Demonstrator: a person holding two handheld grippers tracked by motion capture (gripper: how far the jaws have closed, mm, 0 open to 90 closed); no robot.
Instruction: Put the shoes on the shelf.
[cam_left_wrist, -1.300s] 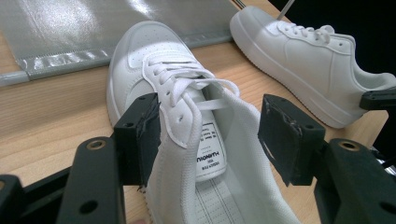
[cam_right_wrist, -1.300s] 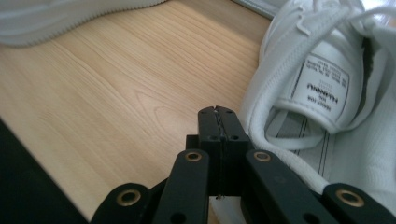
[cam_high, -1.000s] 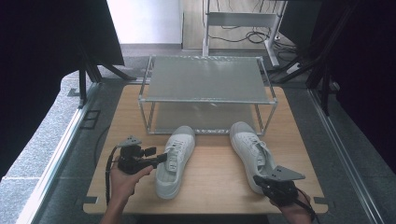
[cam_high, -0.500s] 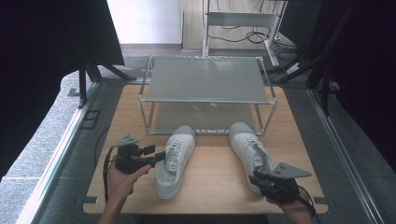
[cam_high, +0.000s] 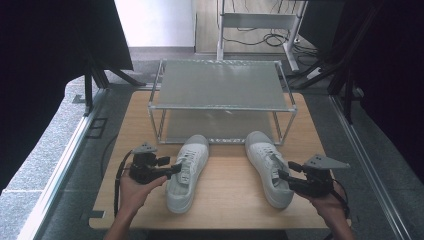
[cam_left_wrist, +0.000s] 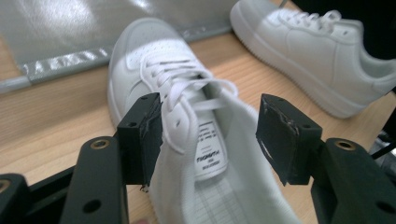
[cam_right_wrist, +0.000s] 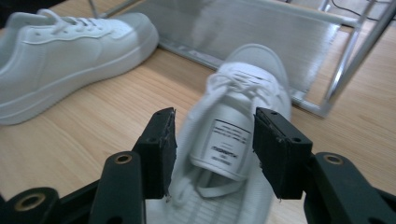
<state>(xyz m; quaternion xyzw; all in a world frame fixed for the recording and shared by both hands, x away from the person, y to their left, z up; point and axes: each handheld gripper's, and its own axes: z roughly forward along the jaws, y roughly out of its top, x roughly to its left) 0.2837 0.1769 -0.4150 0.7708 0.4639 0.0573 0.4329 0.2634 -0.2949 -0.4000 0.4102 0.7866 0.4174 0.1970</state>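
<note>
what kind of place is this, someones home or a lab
Probably a lab or recording setup rather than a home: a bare wooden table ringed by dark screens, loose cables on the floor behind, and a small metal shoe rack with two white sneakers staged in front of it.

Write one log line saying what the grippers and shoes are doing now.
left gripper: open, astride left white lace-up sneaker | right gripper: open, astride right white lace-up sneaker | both sneakers on wooden table

From my seat I see a light wooden table (cam_high: 235, 200) on grey speckled floor (cam_high: 40, 155), dark curtains (cam_high: 45, 45) on both sides, and a white metal stand (cam_high: 260, 22) with cables (cam_high: 260, 40) beyond, brightly lit.
</note>
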